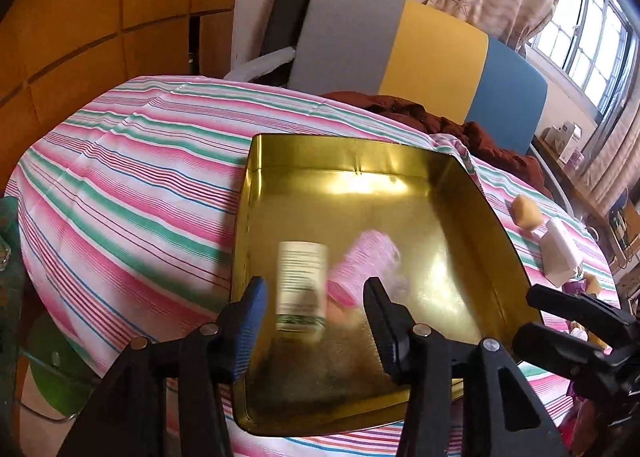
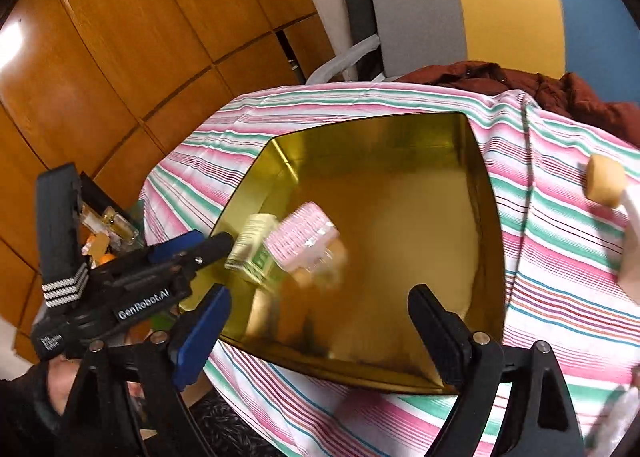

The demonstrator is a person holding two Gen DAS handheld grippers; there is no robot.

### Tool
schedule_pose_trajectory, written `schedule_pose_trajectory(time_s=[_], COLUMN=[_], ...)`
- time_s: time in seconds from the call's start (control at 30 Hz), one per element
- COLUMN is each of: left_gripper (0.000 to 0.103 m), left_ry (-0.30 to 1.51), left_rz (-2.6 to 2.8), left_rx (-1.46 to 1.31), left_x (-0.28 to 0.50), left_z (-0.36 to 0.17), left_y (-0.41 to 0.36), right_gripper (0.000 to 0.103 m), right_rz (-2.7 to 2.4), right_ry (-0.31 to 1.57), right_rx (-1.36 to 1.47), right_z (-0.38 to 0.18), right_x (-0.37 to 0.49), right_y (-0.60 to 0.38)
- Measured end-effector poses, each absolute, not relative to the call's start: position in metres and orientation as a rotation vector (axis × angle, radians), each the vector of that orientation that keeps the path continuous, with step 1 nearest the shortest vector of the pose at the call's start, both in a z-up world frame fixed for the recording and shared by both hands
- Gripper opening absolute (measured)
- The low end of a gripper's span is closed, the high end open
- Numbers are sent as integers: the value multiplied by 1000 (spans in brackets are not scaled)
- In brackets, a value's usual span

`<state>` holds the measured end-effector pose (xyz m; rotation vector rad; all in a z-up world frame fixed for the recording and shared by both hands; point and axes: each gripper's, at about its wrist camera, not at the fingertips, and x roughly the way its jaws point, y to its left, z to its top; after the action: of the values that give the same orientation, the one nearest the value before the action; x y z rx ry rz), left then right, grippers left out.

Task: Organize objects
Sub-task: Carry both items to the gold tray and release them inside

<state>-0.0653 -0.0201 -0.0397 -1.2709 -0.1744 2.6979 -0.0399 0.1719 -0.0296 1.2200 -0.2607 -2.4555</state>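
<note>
Gold tin (image 1: 460, 185) is seen on the striped tablecloth (image 1: 140, 185), directly ahead of both tools. Between and just beyond the spread fingers of the left gripper (image 1: 316, 305), a blurred white bottle (image 1: 302, 285) is seen touching nothing, with a pink roller (image 1: 362, 265) beside it in the tin. The right gripper (image 2: 320, 321) is held wide and empty over the tin's near edge.
</note>
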Motion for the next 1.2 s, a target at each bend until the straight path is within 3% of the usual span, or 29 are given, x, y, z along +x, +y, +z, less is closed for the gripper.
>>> schedule_pose_trajectory(time_s=[0.7, 1.2], left_gripper=[51, 51], left_ry=[-71, 19], left_rz=[2718, 2658], left_rx=[-1192, -1184], left_x=[-37, -32], left_z=[-16, -20], left_y=[-2, 21], right_gripper=[101, 103], right_rz=[-2742, -2831], right_ry=[-36, -113], right_rx=[1092, 1095], right_z=[-6, -5], right_x=[-4, 2], right_y=[164, 196])
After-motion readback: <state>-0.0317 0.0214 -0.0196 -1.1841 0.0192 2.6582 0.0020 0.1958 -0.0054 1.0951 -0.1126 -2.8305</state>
